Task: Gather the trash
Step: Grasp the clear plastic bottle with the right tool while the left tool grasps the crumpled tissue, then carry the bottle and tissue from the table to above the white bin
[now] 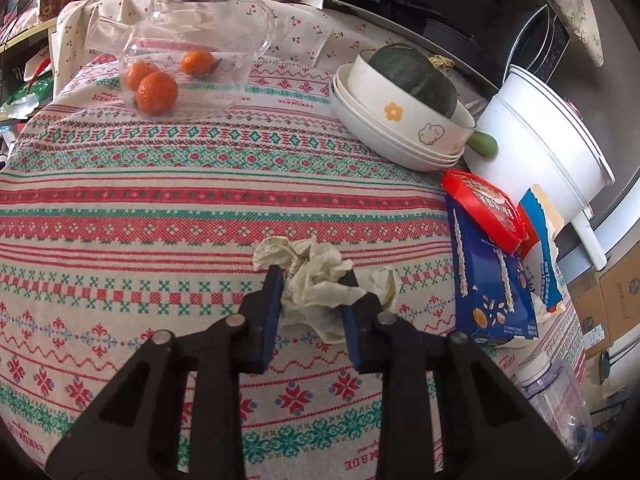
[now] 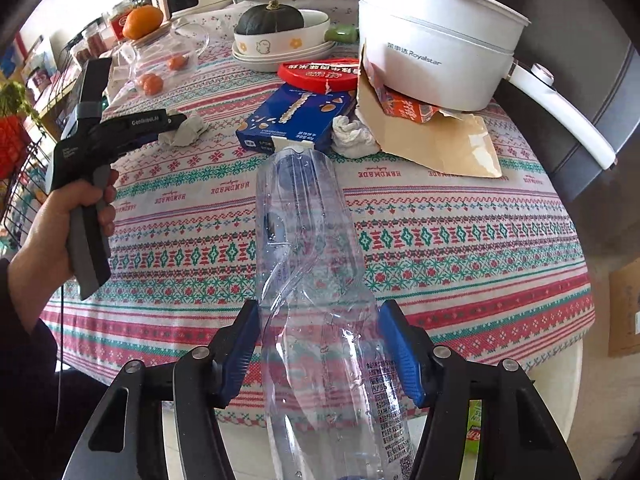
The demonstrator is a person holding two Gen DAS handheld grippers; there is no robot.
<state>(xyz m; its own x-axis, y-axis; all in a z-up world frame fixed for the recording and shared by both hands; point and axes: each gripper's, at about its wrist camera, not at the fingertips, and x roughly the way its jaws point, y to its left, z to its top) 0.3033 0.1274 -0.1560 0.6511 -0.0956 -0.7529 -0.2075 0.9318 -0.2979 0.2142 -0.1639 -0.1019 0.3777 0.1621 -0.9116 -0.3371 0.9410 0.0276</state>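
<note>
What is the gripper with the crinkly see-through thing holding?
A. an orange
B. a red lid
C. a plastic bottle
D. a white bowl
C: in the right wrist view, the right gripper has its blue fingers pressed on both sides of a crushed clear plastic bottle, which sticks out above the patterned tablecloth.

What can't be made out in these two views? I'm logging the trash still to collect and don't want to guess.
- Plastic bottle: its base is cut off by the bottom edge of the right wrist view.
- Crumpled tissue: its underside is hidden by the left hand-held gripper in the left wrist view.
- Torn cardboard: its far part is hidden under the white pot, right wrist view.
- Bottle label text: too small to read.
</note>
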